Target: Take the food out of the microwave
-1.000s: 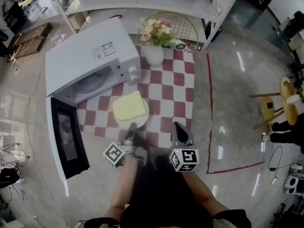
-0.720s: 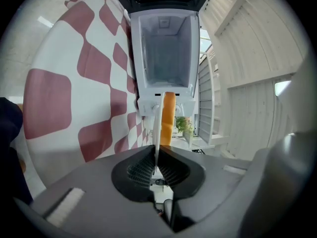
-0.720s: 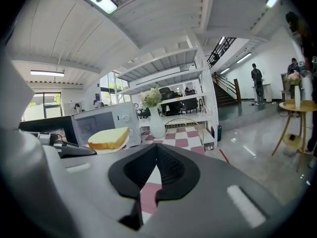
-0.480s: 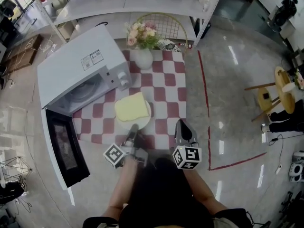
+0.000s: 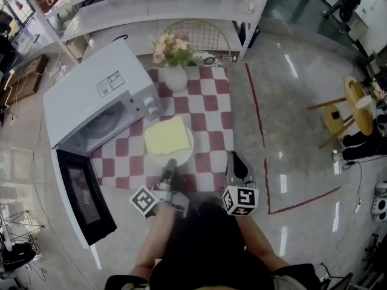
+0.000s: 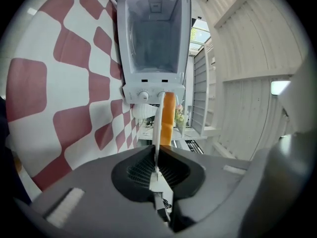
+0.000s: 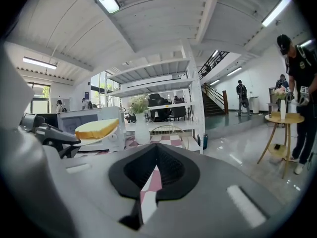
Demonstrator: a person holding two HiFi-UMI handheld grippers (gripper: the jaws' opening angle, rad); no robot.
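At the left of the bench point(image 5: 211, 116), the white microwave point(image 5: 103, 95) is standing with its door point(image 5: 81, 192) hanging wide open and its cavity showing no dish inside. Just right of the cavity, in front of the control knobs, the white plate point(image 5: 181, 156) is carrying the yellow bread slice point(image 5: 165, 136) over the red-and-white checked cloth, already clear of the oven. In the right gripper view it appears to be riding above the cloth, not resting on it. The left hand-held gripper point(image 5: 170, 165) is pinching the plate's near rim, its jaws pressed onto the thin edge. The slice is lying straight ahead of those jaws, farther from the person, with the plate level. Behind it, a white vase of flowers point(image 5: 174, 71) is standing near the bench's far edge. To the right, the right hand-held gripper point(image 5: 236, 159) is hovering beside the plate without touching it, jaws pressed together on nothing. The left hand is therefore the only one placed to set the plate down.
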